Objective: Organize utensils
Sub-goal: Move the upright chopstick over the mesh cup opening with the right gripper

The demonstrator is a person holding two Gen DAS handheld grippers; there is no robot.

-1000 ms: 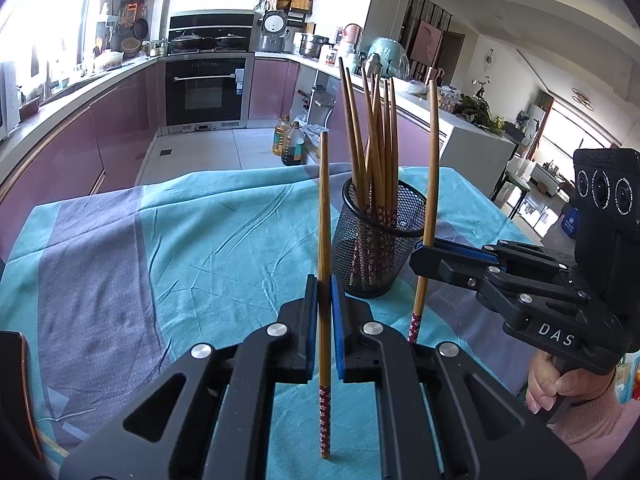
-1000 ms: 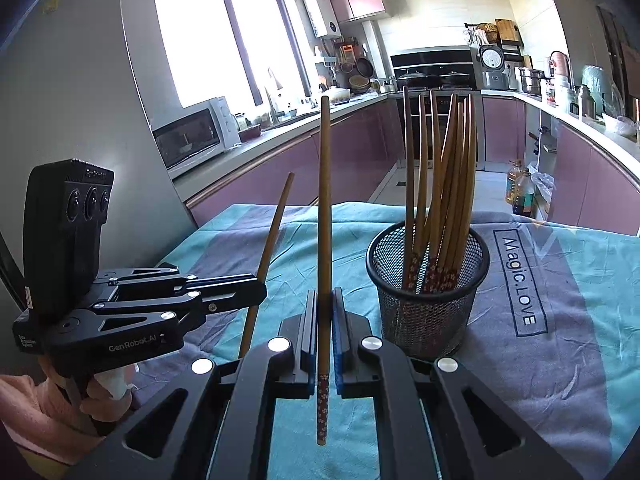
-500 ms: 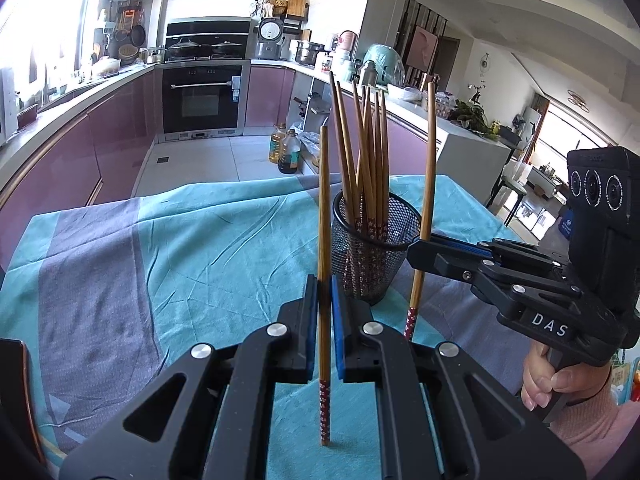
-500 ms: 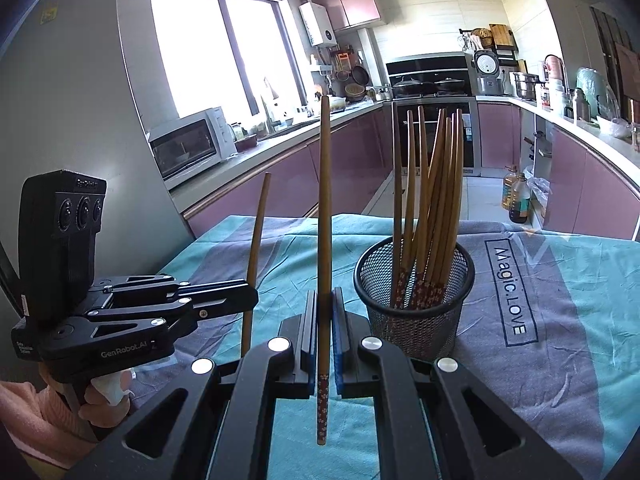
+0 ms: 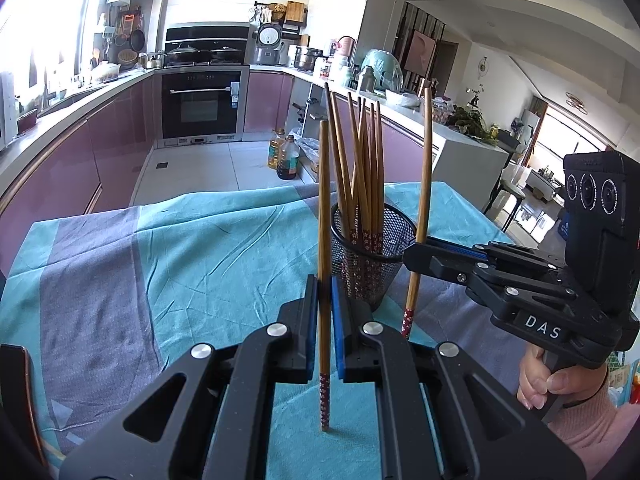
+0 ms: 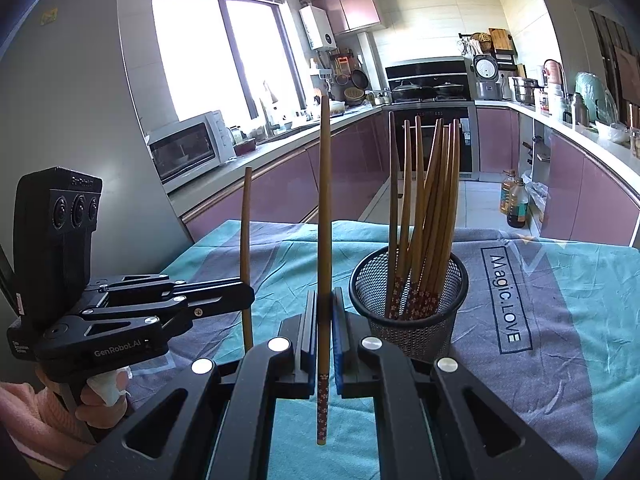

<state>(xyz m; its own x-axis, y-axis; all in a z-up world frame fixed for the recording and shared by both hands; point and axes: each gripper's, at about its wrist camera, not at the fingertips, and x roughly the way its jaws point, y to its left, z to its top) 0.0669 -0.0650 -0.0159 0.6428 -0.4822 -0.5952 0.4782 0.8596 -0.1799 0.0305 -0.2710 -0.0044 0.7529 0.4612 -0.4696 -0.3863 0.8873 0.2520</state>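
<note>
Both grippers mid-carry. Left gripper (image 5: 324, 332) clamps one upright brown wooden chopstick (image 5: 324, 240); right gripper (image 6: 324, 344) clamps a second wooden chopstick (image 6: 324, 220). Black wire-mesh cup holding more chopsticks (image 6: 408, 300) sits at 1 o'clock on teal-grey tablecloth (image 6: 560, 320). Next, probably: lift each patterned tip above rim, lower in, release.

Home kitchen: oven (image 5: 202, 106), microwave (image 6: 188, 152)

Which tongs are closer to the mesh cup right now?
Right. The right tongs, shut on a chopstick, sit right beside the mesh cup, about touching its rim. The left tongs, holding another chopstick, stand off farther.
</note>
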